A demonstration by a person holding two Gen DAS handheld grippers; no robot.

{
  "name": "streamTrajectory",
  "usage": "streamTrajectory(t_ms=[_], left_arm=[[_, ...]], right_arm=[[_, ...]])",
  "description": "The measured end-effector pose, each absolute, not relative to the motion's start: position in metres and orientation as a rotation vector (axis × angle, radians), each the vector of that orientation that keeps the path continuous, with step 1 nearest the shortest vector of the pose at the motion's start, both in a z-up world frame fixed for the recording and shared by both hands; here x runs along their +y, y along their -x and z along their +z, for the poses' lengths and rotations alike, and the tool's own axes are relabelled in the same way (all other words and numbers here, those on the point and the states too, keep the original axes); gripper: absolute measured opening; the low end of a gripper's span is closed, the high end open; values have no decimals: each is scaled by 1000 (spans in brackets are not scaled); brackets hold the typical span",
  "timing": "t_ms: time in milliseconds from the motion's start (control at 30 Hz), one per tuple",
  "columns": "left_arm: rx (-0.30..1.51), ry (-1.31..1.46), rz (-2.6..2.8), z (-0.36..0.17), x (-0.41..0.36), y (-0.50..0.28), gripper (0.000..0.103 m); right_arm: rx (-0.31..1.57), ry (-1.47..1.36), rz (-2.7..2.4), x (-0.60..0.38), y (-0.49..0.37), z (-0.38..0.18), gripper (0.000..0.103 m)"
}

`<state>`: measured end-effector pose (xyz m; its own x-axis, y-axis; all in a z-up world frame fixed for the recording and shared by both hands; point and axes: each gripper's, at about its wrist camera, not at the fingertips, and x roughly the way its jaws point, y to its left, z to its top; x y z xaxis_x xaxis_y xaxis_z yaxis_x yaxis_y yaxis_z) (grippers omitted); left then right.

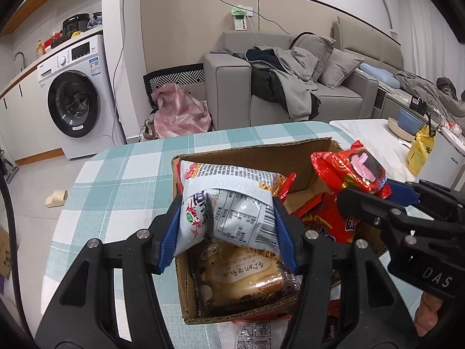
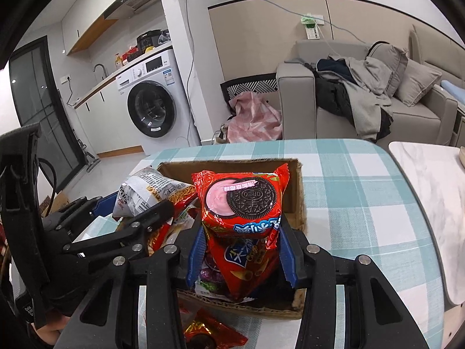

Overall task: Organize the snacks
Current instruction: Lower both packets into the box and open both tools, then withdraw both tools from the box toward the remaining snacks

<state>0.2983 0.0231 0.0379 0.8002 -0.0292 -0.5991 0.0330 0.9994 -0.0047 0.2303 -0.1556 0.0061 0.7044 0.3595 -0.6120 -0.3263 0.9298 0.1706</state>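
The cardboard box [image 1: 186,276] stands on the table [image 1: 116,180] with the checked cloth and already holds several snacks, among them a bread pack [image 1: 247,279] on its bottom. Above the box, the left gripper [image 1: 226,229] has its jaws closed on a white snack bag [image 1: 229,203], probably to lower it inside. Beside it, over the same box, the right gripper [image 2: 241,256] has its jaws closed on a red cookie pack [image 2: 241,203], held upright so it can fit in. One small red packet [image 2: 209,334] lies on the table in front of the box, not yet sorted.
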Motion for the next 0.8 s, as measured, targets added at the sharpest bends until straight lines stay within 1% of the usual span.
streamTrajectory(t_ms=[133, 200, 267, 333, 367, 433, 467, 500, 533, 567, 600, 667, 700, 733, 800], left_arm=[[651, -8, -52, 37, 23, -300, 56], [653, 1, -60, 37, 23, -299, 56], [652, 8, -52, 39, 27, -296, 56], [650, 14, -50, 42, 29, -294, 57], [661, 17, -59, 43, 30, -292, 59], [672, 17, -75, 46, 31, -288, 68], [664, 16, -75, 48, 31, -283, 71], [657, 15, -72, 50, 31, -278, 80], [646, 17, -69, 53, 33, -273, 85], [639, 21, -72, 56, 33, -268, 85], [637, 28, -78, 58, 35, -262, 86], [636, 38, -86, 63, 37, -250, 93], [635, 39, -86, 64, 38, -244, 101], [633, 37, -81, 65, 39, -238, 102], [630, 30, -77, 67, 39, -224, 102]], right_arm=[[696, -37, 395, -150, -231, 5, 46], [684, -21, 411, -147, -227, 8, 48], [664, 12, 405, -145, -222, 11, 54], [657, 31, 406, -145, -219, 14, 66], [651, 37, 408, -145, -217, 15, 68], [639, 50, 394, -149, -212, 18, 79], [636, 49, 390, -152, -209, 19, 82], [632, 44, 391, -155, -207, 21, 89], [628, 42, 387, -159, -204, 22, 93], [623, 42, 378, -162, -201, 23, 96], [619, 45, 368, -165, -196, 25, 102], [616, 45, 354, -171, -189, 26, 103], [618, 41, 351, -174, -186, 26, 103], [622, 35, 349, -178, -182, 26, 103], [628, 24, 351, -183, -174, 26, 103]])
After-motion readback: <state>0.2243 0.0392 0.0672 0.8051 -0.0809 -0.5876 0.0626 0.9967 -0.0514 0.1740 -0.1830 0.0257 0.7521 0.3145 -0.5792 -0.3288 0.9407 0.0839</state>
